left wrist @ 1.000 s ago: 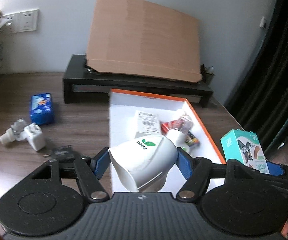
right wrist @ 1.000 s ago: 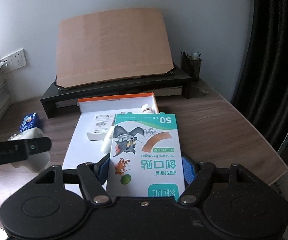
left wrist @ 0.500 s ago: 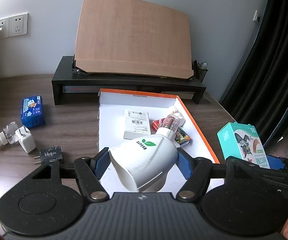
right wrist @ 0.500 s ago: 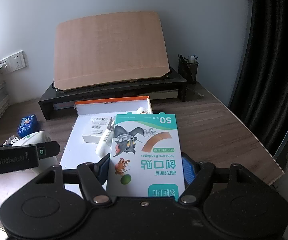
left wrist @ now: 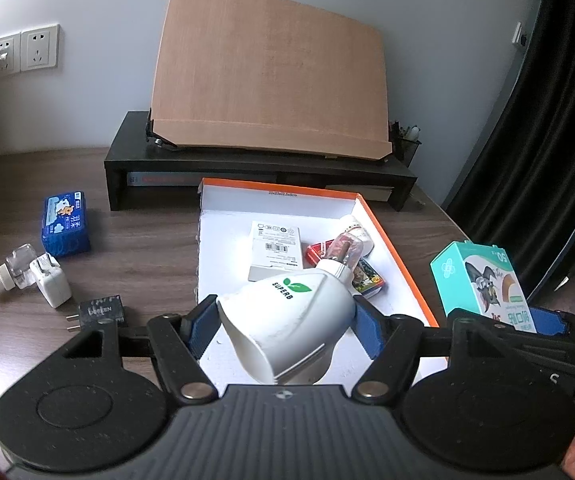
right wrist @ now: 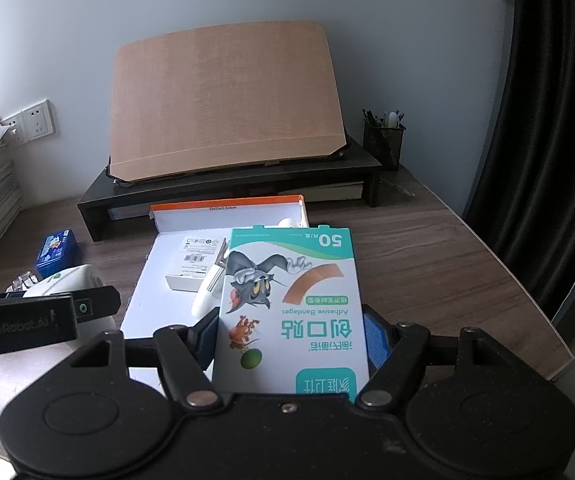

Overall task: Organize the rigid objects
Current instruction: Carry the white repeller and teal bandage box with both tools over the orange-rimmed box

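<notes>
Colours on a dark wood-grain bench (left wrist: 147, 240) with a white tray (left wrist: 223, 240) edged in orange.

The white plug-in device (left wrist: 287, 320) bears a green leaf mark and black lettering; blue pads line the black fingers (left wrist: 203, 328) beside it. The bandage box (right wrist: 291, 308) is white and teal, printed with a grey cartoon cat, a brown mouse and a tan strip. A blue tissue pack (left wrist: 65, 224), a white charger (left wrist: 51, 290) and a black plug (left wrist: 101, 312) lie on the bench. A tan board (left wrist: 271, 80) rests on a black stand (left wrist: 127, 160).
</notes>
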`<state>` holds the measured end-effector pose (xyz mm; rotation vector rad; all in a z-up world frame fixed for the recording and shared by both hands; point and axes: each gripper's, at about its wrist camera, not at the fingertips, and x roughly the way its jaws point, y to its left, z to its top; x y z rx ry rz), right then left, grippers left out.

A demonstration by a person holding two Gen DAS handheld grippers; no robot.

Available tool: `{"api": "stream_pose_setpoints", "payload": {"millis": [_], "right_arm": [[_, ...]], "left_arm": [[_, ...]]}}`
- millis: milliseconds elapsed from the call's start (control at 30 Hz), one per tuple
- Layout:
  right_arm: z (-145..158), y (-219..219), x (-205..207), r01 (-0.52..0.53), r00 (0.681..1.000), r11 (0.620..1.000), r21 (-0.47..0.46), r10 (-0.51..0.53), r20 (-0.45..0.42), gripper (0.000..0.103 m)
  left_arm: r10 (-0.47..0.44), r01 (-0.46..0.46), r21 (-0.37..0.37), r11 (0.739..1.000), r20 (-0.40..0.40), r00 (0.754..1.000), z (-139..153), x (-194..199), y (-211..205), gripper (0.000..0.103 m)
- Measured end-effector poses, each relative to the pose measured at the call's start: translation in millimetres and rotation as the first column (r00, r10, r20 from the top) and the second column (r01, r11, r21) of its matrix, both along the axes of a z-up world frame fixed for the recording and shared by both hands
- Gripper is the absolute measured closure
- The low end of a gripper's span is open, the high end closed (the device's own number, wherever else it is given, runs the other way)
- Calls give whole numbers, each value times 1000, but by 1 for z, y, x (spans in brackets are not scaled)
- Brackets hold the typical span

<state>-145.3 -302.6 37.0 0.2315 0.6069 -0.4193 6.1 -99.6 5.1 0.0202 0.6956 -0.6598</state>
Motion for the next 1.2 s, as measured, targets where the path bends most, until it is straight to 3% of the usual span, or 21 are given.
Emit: {"api": "stream_pose_setpoints", "payload": {"millis": [1200], "right_arm": [[-3,-3,12,-8,1000,1000,15,8,-10,19]], "left_arm": [[16,-16,17,1000,-30,999,-5,11,3,32]]}}
